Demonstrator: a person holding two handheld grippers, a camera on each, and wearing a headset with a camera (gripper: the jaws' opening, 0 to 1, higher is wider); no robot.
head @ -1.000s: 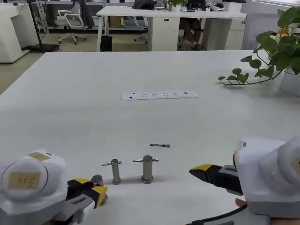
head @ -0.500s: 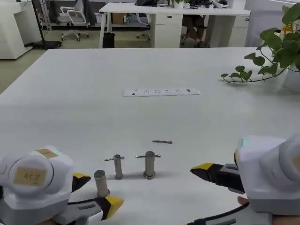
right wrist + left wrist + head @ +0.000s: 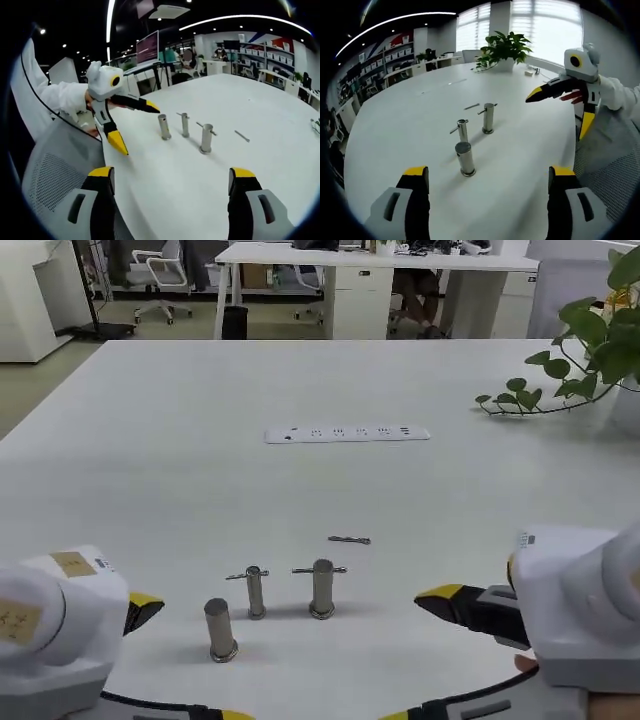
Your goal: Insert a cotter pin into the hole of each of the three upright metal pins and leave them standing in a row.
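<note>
Three metal pins stand upright in a row on the white table [image 3: 150, 460]. The left pin [image 3: 219, 630] [image 3: 465, 159] [image 3: 163, 127] has nothing through it. The middle pin [image 3: 256, 592] [image 3: 463, 130] [image 3: 185, 124] and the right pin [image 3: 322, 588] [image 3: 488, 118] [image 3: 206, 138] each carry a cotter pin. A loose cotter pin [image 3: 349, 540] [image 3: 472, 106] [image 3: 242, 135] lies flat behind them. My left gripper [image 3: 185, 660] [image 3: 488, 172] [image 3: 136, 127] is open, just short of the bare pin. My right gripper [image 3: 420, 655] [image 3: 172, 173] [image 3: 559, 107] is open too, right of the row.
A white power strip [image 3: 348, 434] lies further back on the table. A leafy plant [image 3: 585, 340] stands at the far right edge. Office desks and chairs stand beyond the table. A grey mesh chair [image 3: 55, 175] is close to the near edge.
The left gripper opened, let go of the bare pin and drew back towards me. That pin now stands alone, left of the other two. The right gripper barely moved.
</note>
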